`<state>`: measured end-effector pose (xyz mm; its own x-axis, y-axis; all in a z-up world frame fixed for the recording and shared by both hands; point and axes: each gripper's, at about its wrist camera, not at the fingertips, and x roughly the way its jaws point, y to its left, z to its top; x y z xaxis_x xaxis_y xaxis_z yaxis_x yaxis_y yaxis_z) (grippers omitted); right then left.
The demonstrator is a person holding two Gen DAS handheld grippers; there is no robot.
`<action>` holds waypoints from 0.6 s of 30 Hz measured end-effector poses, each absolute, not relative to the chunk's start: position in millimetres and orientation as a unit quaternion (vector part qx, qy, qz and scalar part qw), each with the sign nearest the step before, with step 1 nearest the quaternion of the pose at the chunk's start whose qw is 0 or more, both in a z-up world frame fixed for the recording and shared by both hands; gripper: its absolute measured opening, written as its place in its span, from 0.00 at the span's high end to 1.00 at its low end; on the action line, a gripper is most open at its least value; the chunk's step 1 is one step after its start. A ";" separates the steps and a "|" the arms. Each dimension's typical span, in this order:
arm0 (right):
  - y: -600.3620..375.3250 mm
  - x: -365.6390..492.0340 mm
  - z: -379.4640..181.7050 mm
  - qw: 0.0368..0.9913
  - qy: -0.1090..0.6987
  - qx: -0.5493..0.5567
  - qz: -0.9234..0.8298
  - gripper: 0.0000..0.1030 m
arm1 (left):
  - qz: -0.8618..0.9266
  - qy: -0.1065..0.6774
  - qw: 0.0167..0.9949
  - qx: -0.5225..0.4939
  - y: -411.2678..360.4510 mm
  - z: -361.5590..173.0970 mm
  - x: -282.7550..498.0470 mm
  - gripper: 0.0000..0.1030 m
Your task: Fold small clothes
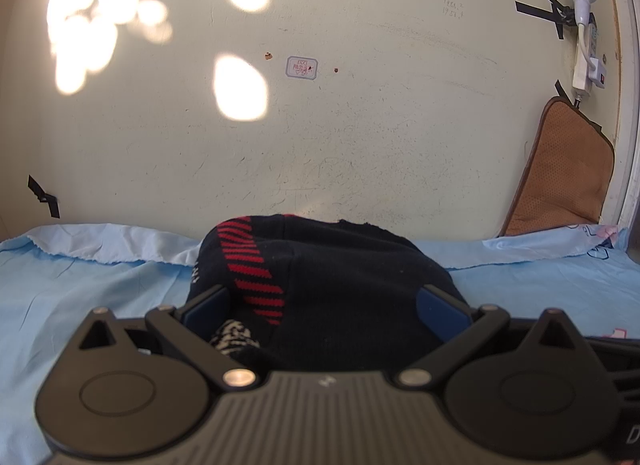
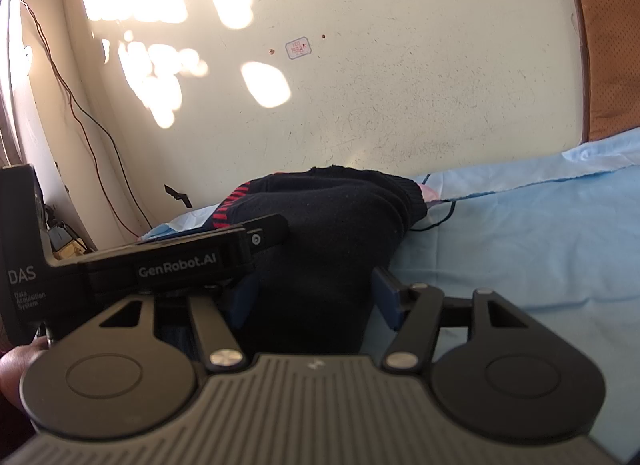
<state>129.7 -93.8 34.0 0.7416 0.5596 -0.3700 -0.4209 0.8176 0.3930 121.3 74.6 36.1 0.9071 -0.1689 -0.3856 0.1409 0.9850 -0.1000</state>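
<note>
Tongs on both sides are engaged with one dark knitted garment (image 1: 344,277), which lies bunched on the light blue sheet (image 1: 80,297) close to the far wall (image 1: 360,125). Left tongs (image 1: 324,305): blue pads sit wide on either side of a thick fold; cloth fills the gap, so they appear to pinch it, though pad contact is partly hidden. Right tongs (image 2: 316,293): same condition, gripping the garment's near right portion, with the left unit crossing just beside them. Judged step: a fold in progress, both near edges held. Next move calls for carrying both grips together toward the far edge, level and evenly paced, then releasing. Red striped band (image 1: 252,265) marks the garment's left side.
</note>
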 end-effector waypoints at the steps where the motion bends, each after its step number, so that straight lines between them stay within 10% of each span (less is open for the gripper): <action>1: -93.8 129.8 34.0 0.922 0.242 0.143 0.266 0.37 | -0.079 0.200 0.976 -0.035 74.6 36.1 121.3 0.00; 18: -93.8 129.5 33.3 0.922 0.243 0.145 0.265 0.37 | -0.079 0.200 0.976 -0.035 74.8 35.7 121.0 0.00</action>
<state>129.5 -93.8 33.3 0.7413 0.5592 -0.3712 -0.4187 0.8176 0.3953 121.0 74.8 35.7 0.9074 -0.1690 -0.3848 0.1412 0.9850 -0.0996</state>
